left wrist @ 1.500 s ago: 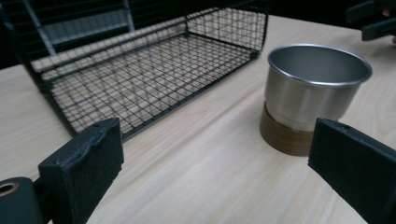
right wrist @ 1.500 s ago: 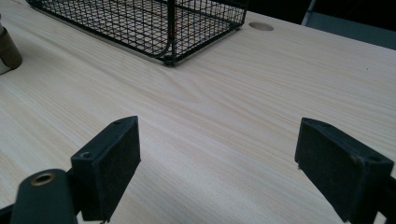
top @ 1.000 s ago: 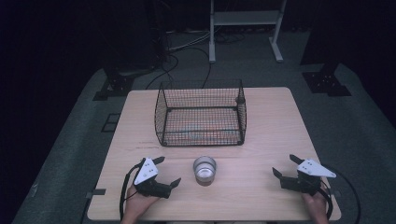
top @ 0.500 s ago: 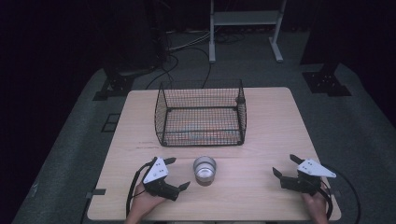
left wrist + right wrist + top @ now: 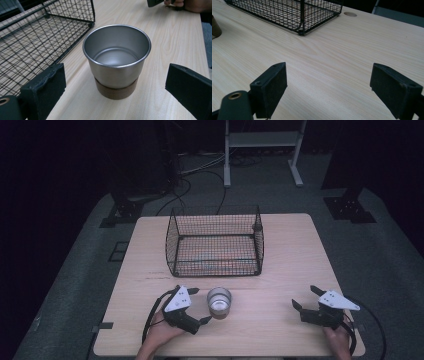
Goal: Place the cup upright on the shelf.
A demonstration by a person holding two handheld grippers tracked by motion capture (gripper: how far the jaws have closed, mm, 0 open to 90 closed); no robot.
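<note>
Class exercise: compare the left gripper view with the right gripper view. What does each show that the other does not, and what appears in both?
Left gripper view alone: the inside of the metal cup, empty, with its whole rim and steel wall, standing upright between the left tool's open jaws, and the person's other hand at the far table edge.

Right gripper view alone: the right tool, jaws open over bare wood, and a round hole in the tabletop beyond the basket.

Both: the black wire basket, the pale wooden table, and the cup's brown base.
</note>
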